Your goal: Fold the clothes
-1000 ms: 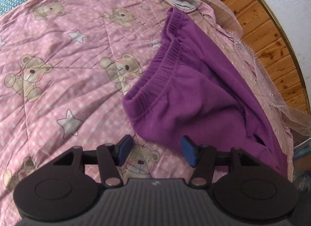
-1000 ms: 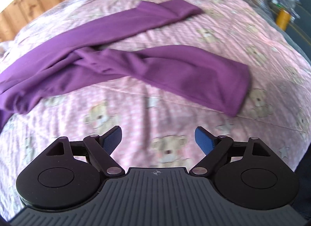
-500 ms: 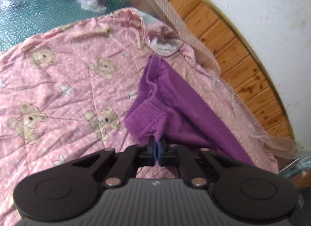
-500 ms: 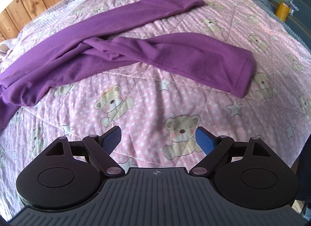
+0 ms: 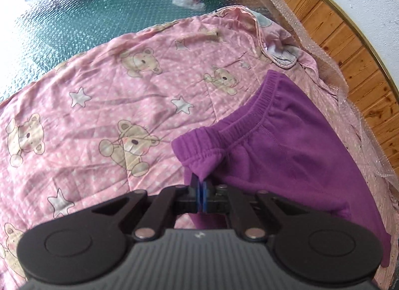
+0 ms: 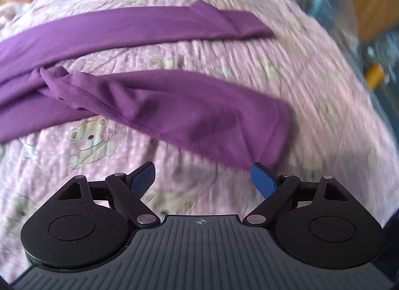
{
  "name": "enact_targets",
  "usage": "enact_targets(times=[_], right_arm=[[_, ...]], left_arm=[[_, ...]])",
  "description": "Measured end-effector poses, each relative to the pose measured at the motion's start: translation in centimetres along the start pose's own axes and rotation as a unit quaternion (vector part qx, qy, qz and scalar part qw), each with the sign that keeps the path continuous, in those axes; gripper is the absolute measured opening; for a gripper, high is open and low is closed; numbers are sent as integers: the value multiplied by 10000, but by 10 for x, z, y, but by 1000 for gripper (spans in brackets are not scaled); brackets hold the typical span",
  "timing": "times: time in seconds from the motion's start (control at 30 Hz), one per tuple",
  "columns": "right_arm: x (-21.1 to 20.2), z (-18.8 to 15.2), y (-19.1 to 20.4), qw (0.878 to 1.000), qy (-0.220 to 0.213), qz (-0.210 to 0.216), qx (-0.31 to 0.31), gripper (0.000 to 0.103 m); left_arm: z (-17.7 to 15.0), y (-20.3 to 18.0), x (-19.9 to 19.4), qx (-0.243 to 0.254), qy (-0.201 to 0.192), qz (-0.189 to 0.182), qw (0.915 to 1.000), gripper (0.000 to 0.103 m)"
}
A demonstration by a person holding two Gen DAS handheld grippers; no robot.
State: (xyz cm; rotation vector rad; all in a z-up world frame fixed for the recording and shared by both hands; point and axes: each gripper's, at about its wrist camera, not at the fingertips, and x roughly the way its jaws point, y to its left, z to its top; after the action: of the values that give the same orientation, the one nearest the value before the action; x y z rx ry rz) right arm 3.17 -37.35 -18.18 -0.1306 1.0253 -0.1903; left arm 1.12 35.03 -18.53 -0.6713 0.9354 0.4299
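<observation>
Purple trousers [image 5: 286, 150]: left gripper [image 5: 201, 191] jaws pinch the waistband edge; right gripper [image 6: 203, 177] jaws spread near a cuff.

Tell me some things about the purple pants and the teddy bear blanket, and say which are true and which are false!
1. The left hand-held gripper is shut on the waistband of the purple fleece pants. True.
2. The right hand-held gripper is squeezing a pant leg. False: it is open, with the near leg's cuff just ahead of its fingers.
3. The pink quilted blanket with teddy bears and stars lies under the pants. True.
4. The two pant legs are stacked neatly. False: they lie apart at the cuffs, and the near one is twisted.
</observation>
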Motion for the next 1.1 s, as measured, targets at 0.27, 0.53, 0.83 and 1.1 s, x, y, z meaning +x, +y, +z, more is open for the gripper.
enact_targets(times=[0.27,0.53,0.83,1.1], right_arm=[[9,47,-8,9950,113,509,-851,1],[39,172,-66,9917,94,1227,363,20],[52,99,-114,9472,-199,658,3132,71],[78,50,-91,9160,-483,1216,3792,71]], left_arm=[[10,-4,-3,-14,-147,229,9996,2],[10,-14,9,129,-111,496,9986,2],[-1,-5,7,246,-46,366,9990,2],[-1,-12,12,229,2,63,9997,3]])
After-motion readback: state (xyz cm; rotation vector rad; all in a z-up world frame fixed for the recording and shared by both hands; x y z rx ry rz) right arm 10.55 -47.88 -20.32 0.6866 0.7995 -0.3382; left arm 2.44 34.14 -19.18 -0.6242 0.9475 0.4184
